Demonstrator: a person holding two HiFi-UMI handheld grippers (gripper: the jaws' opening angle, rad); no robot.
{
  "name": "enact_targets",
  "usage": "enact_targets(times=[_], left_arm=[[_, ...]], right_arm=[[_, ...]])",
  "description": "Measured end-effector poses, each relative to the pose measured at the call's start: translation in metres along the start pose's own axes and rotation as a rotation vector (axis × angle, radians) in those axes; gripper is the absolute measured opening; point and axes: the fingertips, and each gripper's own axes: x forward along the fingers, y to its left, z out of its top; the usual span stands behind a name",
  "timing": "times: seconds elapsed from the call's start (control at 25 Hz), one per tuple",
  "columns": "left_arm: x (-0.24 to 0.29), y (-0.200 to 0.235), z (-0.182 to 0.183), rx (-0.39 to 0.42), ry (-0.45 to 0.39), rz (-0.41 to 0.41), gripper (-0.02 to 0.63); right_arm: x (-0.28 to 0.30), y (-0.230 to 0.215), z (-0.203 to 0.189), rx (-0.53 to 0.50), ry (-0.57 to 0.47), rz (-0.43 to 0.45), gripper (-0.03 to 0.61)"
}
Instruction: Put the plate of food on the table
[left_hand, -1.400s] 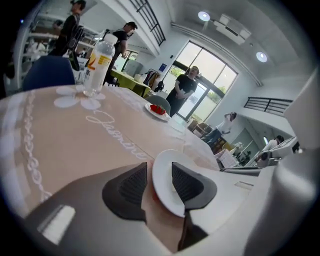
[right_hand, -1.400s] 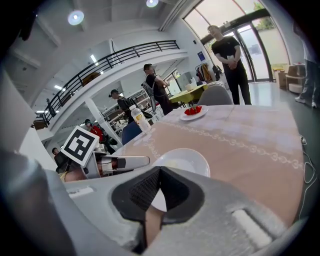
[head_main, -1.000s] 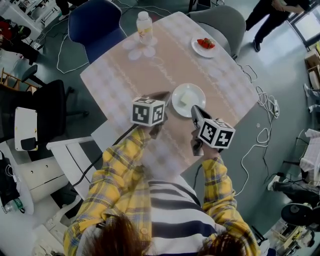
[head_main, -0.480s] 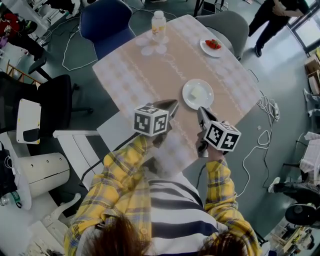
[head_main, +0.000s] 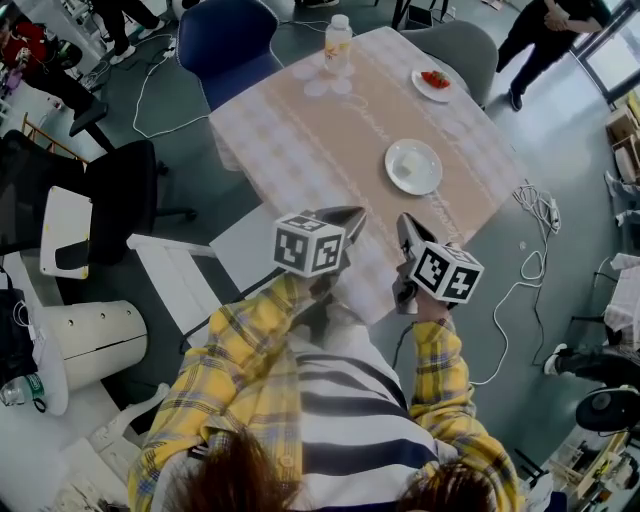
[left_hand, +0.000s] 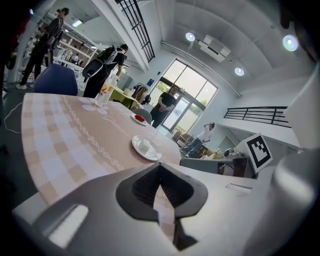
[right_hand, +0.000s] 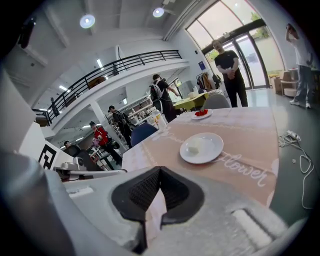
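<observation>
A white plate (head_main: 413, 166) with a pale lump of food (head_main: 406, 169) rests on the beige-clothed table (head_main: 320, 150). The plate (right_hand: 201, 148) lies straight ahead in the right gripper view, and it (left_hand: 146, 148) shows further off in the left gripper view. My left gripper (head_main: 352, 215) and right gripper (head_main: 403, 222) hover side by side over the table's near edge, short of the plate. Both are shut with nothing between the jaws, as the left gripper (left_hand: 160, 167) and right gripper (right_hand: 159, 172) views show.
A plate of strawberries (head_main: 434, 82) and a bottle (head_main: 338, 45) stand at the table's far side. A blue chair (head_main: 228, 45) and a grey chair (head_main: 450, 45) flank the far end, a black chair (head_main: 110, 195) is at left. Cables (head_main: 525, 260) trail on the floor; a person (head_main: 550, 20) stands at the far right.
Both grippers have drawn back from the plate toward the table's near edge, and the view has pulled away from the table. The plate has not moved on the cloth.
</observation>
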Motion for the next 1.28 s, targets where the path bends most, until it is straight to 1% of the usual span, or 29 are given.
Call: enact_targets(times=[0.24,0.48,0.6,0.88,1.08,1.28], left_arm=[[-0.039,-0.011,-0.023,0.013,0.004,-0.016,0.002],[-0.073,-0.029,-0.044,0.067,0.005,-0.038,0.002],[-0.086,-0.036,-0.058,0.081,0.009,-0.051,0.002],[-0.110,-0.059,-0.088,0.105,0.019,-0.086,0.002],[-0.125,-0.068,-0.101,0.131,0.008,-0.094,0.002],[-0.133,-0.075,-0.113,0.146,0.020,-0.105,0.002]], right_arm=[[-0.025,0.032,-0.027,0.004,-0.022,-0.009,-0.002],[-0.051,0.062,-0.054,-0.007,-0.036,-0.023,-0.002],[-0.064,0.075,-0.066,-0.011,-0.046,-0.031,-0.002],[-0.095,0.094,-0.087,-0.008,-0.078,-0.055,-0.002],[-0.115,0.101,-0.101,-0.001,-0.115,-0.086,-0.002],[-0.131,0.106,-0.114,0.007,-0.144,-0.106,-0.002]])
